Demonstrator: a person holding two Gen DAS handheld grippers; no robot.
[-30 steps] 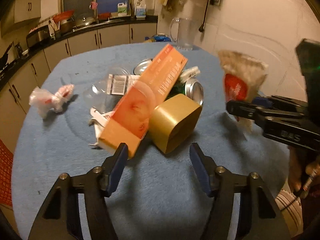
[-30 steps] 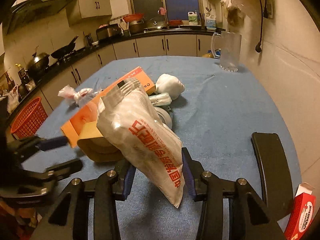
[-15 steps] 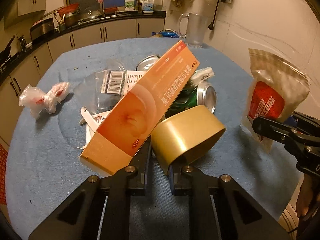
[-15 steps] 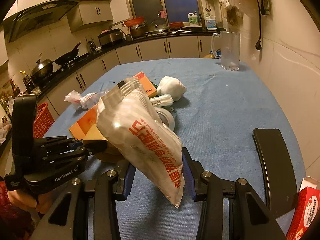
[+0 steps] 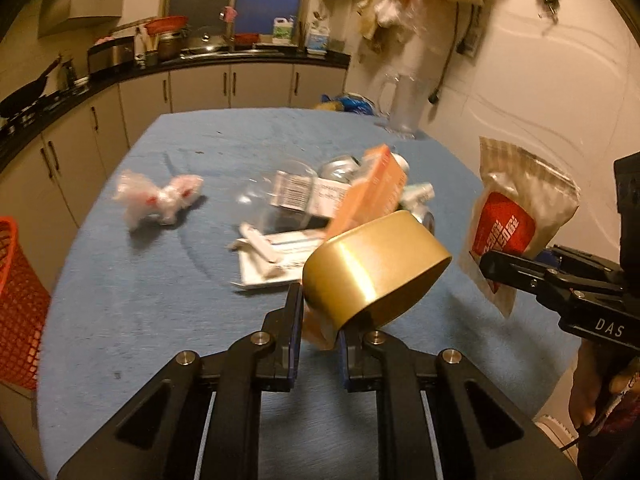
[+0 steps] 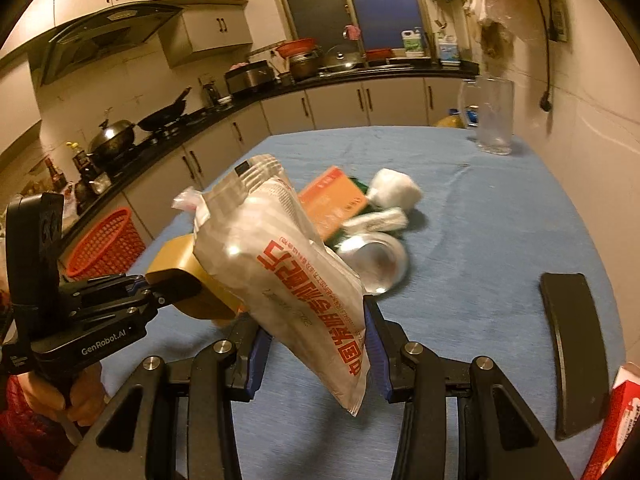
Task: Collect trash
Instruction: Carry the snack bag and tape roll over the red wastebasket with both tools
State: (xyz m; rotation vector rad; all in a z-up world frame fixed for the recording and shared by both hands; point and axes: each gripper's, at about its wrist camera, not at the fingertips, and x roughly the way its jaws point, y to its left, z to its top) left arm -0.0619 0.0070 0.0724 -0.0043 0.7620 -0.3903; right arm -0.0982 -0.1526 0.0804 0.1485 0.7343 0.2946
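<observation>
Left gripper [image 5: 318, 320]: jaws narrow, clamped on the lower rim of a gold, rounded metal tin lid [image 5: 376, 264], which is held tilted above the blue-clothed counter [image 5: 140, 300], clear of the cloth. Same lid is seen at left in the right wrist view, pinched at the jaw tips.

Right gripper [image 6: 316, 344]: jaws part-way apart, closed on a white plastic snack pouch with red lettering [image 6: 288, 264]; the pouch is held between the blue pads, upper end leaning left, bottom corner hanging below the jaws.

Left lying on the counter beyond both jaws: orange cardboard box [image 5: 372, 192], silver drink can [image 6: 374, 260], crumpled clear plastic bag [image 5: 160, 200], white paper sheets [image 5: 276, 256]. A red mesh basket [image 6: 106, 244] is seen on the floor beside the counter, well apart from both grippers.
</observation>
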